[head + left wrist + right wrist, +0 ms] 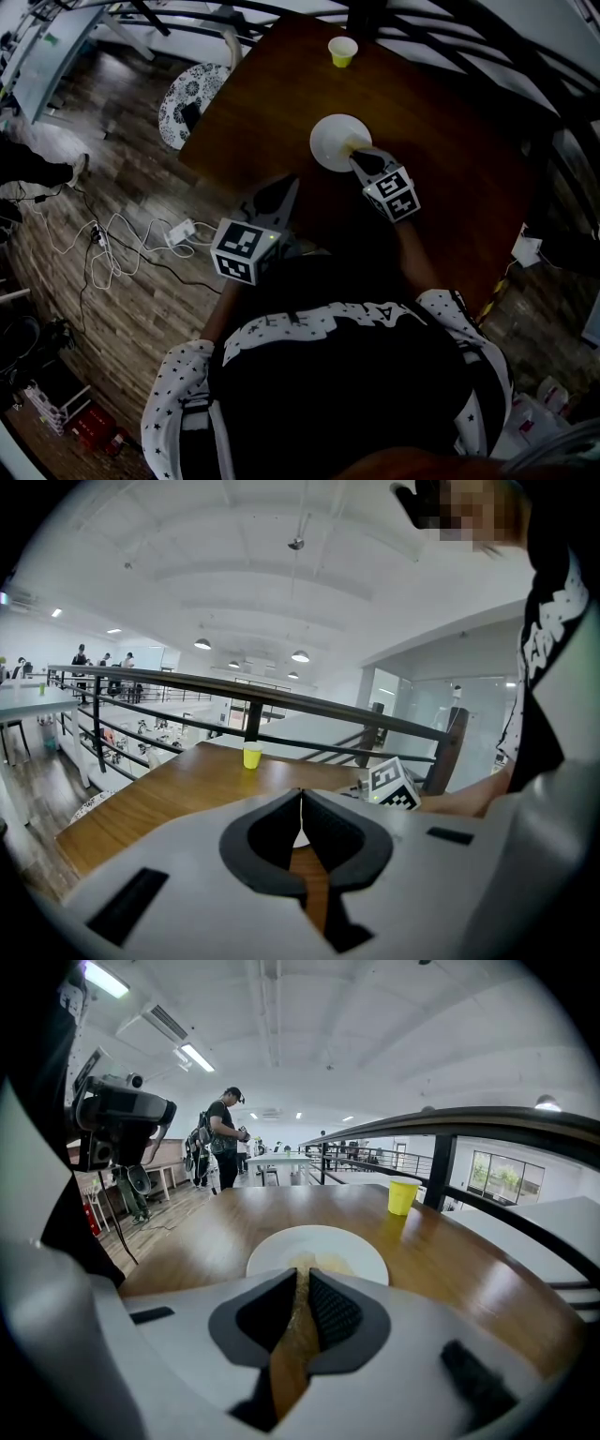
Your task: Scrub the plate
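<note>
Plate (333, 139), white, round, right gripper (359, 157) jaws clamping tan pad (353, 147) on it, left gripper (286, 189) jaws closed, empty

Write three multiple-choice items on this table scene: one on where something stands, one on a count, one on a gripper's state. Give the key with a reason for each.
1. The small yellow cup stands:
A) on the round white plate
B) upright on the brown wooden table, beyond the plate and apart from it
C) tipped over at the table's near edge

2. Plates on the table:
A) one
B) two
C) three

3. The right gripper is:
A) wide open
B) shut on a thin tan scrubbing pad
C) shut on the cup

Answers:
1 B: the head view shows bare wood between cup and plate.
2 A: only one plate shows in any view.
3 B: the right gripper view shows its jaws pressed on the pad, which reaches onto the plate.
</note>
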{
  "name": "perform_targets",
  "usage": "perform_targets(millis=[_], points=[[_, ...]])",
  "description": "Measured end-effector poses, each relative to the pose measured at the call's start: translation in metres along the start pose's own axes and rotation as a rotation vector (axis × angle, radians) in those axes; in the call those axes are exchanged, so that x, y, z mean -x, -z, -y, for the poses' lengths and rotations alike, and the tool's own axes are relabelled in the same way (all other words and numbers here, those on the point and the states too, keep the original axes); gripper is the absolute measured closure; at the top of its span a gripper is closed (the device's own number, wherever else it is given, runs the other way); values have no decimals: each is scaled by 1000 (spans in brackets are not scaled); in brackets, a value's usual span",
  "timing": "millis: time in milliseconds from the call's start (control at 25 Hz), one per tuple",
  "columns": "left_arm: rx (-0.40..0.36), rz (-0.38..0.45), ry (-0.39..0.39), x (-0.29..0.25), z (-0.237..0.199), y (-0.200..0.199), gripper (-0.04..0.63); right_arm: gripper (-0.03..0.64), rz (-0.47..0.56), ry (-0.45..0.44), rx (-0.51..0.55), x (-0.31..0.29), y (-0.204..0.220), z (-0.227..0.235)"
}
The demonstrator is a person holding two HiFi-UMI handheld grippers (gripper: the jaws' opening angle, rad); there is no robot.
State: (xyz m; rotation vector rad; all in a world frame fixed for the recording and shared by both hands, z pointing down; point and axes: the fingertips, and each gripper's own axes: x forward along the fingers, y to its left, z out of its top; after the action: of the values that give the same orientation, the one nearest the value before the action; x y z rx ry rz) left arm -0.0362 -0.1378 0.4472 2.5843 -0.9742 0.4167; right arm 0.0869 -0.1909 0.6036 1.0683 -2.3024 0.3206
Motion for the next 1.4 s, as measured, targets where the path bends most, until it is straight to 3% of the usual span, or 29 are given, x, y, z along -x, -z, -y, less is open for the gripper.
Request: perform_targets(millis=[600, 1080, 1400], points=[[-6, 7, -2, 4, 18, 2, 581, 572, -8, -25, -19, 14, 8, -21], [-1, 18, -26, 12, 26, 10, 581, 572, 31, -107, -27, 15, 0, -47], [8, 31, -35, 14, 25, 12, 581, 572, 104, -105, -88, 29, -14, -49]])
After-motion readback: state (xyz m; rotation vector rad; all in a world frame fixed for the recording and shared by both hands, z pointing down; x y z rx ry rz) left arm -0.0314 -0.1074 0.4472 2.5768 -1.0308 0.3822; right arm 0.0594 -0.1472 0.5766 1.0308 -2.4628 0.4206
